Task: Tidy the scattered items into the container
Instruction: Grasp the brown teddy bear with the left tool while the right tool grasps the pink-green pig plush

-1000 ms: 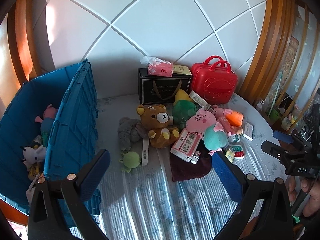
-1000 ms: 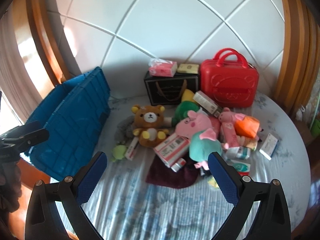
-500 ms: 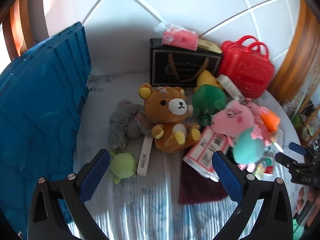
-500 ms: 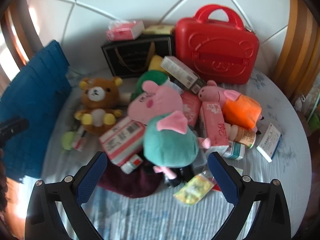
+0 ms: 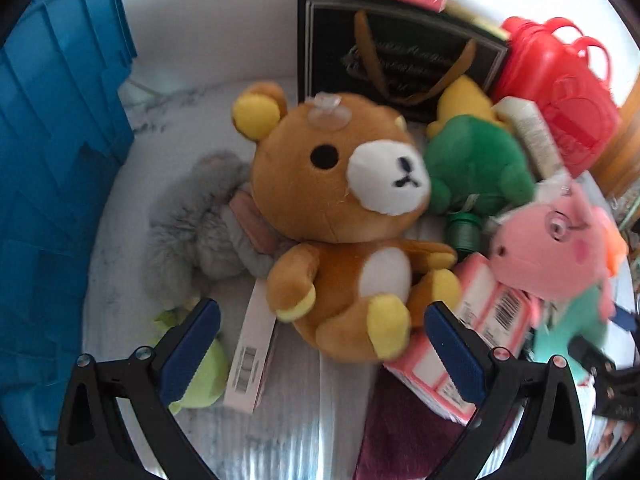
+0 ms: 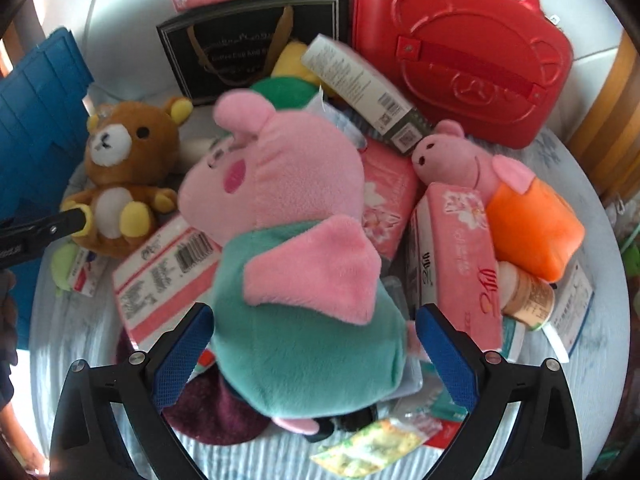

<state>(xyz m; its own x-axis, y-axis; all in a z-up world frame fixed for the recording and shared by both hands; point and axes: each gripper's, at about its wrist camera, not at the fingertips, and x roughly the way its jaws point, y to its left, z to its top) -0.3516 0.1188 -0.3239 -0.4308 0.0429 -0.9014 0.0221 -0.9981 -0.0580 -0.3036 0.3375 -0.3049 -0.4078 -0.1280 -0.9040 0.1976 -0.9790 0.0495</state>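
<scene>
A brown teddy bear (image 5: 344,216) lies on the bed among scattered toys and boxes. My left gripper (image 5: 320,340) is open, its blue pads either side of the bear's legs. In the right wrist view the bear (image 6: 120,172) shows at left. My right gripper (image 6: 312,344) is open around the teal body of a pink pig plush (image 6: 296,264). The blue crate (image 5: 52,184) stands at the left; it also shows in the right wrist view (image 6: 36,120).
A grey plush (image 5: 192,228), green plush (image 5: 480,164), lime toy (image 5: 200,376) and pink boxes (image 5: 472,344) surround the bear. A black gift bag (image 6: 248,48), red case (image 6: 456,52), smaller pig in orange (image 6: 516,208) and tissue packs (image 6: 460,256) crowd the back and right.
Both grippers have moved forward and down: the left now straddles the bear's legs, the right now straddles the pig plush. Both stay open.
</scene>
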